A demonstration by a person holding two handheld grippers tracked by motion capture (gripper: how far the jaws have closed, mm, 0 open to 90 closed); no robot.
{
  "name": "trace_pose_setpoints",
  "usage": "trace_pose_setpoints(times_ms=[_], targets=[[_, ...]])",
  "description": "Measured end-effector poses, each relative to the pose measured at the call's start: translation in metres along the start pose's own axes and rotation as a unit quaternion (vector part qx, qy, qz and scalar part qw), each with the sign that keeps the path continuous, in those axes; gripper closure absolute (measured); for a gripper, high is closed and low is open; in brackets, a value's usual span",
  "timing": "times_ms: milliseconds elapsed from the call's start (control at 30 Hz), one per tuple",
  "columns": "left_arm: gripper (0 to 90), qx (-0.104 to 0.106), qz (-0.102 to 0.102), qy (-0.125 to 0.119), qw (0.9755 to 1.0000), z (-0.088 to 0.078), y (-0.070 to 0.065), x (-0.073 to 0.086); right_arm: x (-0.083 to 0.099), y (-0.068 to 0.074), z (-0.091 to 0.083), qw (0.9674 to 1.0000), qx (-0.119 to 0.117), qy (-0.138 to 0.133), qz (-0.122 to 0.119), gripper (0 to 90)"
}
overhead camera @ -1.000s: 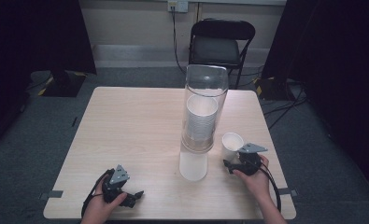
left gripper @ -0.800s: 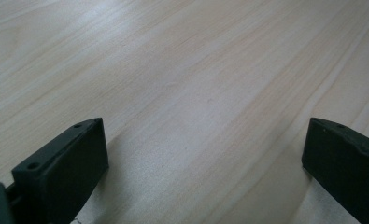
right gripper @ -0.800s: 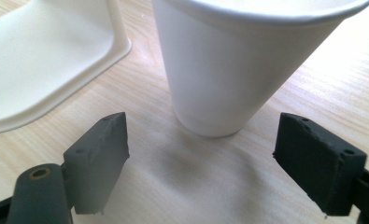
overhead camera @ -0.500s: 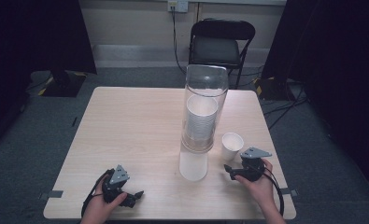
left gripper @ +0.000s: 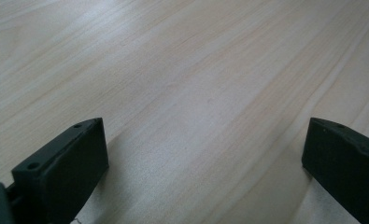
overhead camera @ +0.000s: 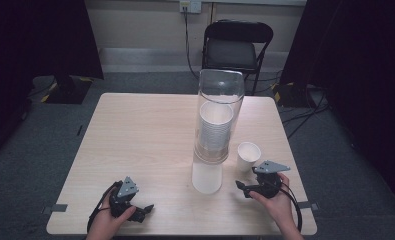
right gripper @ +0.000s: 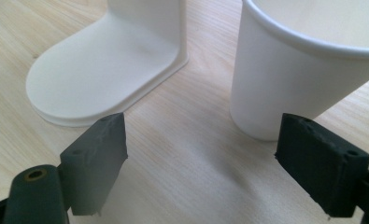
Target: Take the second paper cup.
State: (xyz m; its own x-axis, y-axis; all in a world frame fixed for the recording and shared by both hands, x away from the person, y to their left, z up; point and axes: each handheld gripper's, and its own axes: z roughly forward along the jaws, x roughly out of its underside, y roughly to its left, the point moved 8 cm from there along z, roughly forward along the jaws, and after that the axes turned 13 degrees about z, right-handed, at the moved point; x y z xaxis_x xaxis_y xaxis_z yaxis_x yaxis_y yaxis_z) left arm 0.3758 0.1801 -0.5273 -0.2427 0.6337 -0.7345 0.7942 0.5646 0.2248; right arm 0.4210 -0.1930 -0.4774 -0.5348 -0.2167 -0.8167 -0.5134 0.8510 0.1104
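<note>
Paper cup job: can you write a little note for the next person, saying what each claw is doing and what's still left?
Left claw: open, nothing in it, low over the table at the near left.
Right claw: open, holding nothing, near right.
Loose paper cup: upright on the table, just ahead of the right claw, not between its pads.
Dispenser: clear tube on a white base, mid-table, stack of cups inside.
Done: one cup stands outside the dispenser.
Left: probably more cups to pull; the stack looks far from finished.
</note>
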Motion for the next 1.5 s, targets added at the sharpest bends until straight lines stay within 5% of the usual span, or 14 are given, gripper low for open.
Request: trace_pose_setpoints(times_ms=[1100, 1500], targets=[[0.0, 0.0, 0.0, 0.001, 1.0, 0.0, 0.0, 0.0, -0.021, 0.059, 0.021, 0.9954, -0.088, -0.003, -0.037, 20.1], [0.0, 0.0, 0.0, 0.0, 1.0, 0.0, 0.0, 0.0, -0.044, 0.076, 0.025, 0.9921, -0.113, -0.04, -0.038, 21.0]])
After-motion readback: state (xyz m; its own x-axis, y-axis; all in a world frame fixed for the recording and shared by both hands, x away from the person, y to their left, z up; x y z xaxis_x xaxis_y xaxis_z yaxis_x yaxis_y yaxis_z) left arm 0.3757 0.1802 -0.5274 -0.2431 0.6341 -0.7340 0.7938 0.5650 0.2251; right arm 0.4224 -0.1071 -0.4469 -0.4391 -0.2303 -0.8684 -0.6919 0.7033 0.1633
